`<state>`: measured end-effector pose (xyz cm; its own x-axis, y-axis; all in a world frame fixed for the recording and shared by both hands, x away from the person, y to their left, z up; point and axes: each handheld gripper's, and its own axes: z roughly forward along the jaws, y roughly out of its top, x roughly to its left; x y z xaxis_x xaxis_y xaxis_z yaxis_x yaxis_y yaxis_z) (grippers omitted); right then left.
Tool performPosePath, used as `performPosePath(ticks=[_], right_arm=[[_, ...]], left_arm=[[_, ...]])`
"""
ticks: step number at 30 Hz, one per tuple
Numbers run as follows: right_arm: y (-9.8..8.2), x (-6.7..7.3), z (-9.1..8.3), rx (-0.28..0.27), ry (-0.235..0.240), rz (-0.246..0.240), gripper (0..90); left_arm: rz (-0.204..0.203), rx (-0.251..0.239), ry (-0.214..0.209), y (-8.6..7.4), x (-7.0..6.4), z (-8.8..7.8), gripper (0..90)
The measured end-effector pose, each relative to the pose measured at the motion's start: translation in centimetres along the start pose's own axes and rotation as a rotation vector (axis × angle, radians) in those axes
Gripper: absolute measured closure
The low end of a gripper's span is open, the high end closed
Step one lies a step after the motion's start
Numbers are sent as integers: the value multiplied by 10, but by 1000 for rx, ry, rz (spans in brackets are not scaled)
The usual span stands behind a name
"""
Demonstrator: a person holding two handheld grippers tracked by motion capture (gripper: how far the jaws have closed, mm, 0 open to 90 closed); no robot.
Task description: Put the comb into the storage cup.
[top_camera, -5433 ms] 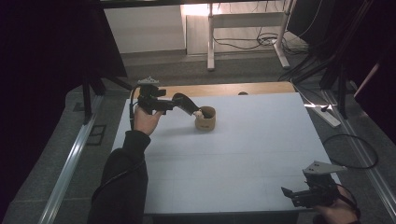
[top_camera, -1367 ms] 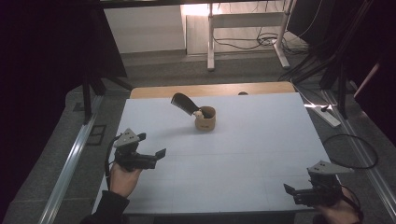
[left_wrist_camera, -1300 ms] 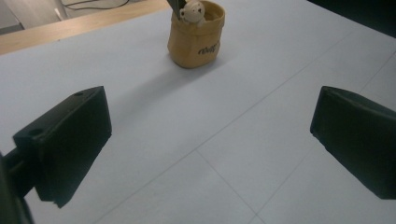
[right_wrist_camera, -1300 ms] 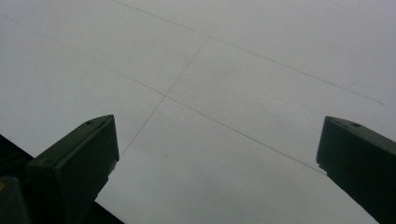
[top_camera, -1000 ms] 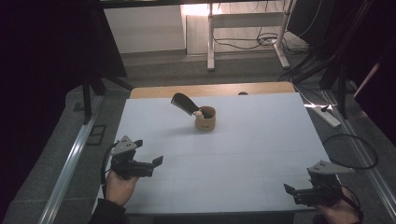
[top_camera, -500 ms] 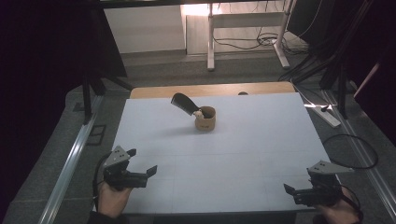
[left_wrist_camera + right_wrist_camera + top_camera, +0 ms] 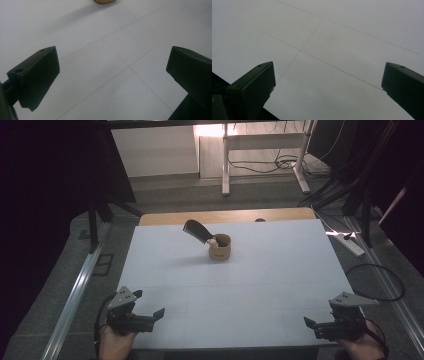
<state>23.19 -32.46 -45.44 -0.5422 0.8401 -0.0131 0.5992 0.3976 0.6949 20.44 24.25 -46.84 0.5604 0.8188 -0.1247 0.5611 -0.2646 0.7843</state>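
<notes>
Left gripper (image 7: 159, 313) has withdrawn from the small round tan wooden cup (image 7: 220, 247) to the near left edge of the white table (image 7: 280, 275); jaws wide apart, empty. The cup, holding a black-handled brush (image 7: 196, 230) leaning up-left, stands far ahead. Right gripper (image 7: 308, 322), also spread and empty, lies farther off.

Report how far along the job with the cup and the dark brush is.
Looks done: the dark brush stands tilted in the tan cup at the table's far middle. In hand: nothing; the left gripper and right gripper sit open at the near edge. Nothing visibly left.
</notes>
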Motion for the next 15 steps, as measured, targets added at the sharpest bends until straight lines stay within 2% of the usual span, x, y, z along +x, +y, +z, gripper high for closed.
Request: performPosePath(ticks=[7,15], right_arm=[[0,0,0,1,-1,1,0],[0,0,0,5,-3,4,0]], left_arm=[[-12,24,-2,-10,-3,-5,0],[-29,27,-1,-18,-4,-12,0]])
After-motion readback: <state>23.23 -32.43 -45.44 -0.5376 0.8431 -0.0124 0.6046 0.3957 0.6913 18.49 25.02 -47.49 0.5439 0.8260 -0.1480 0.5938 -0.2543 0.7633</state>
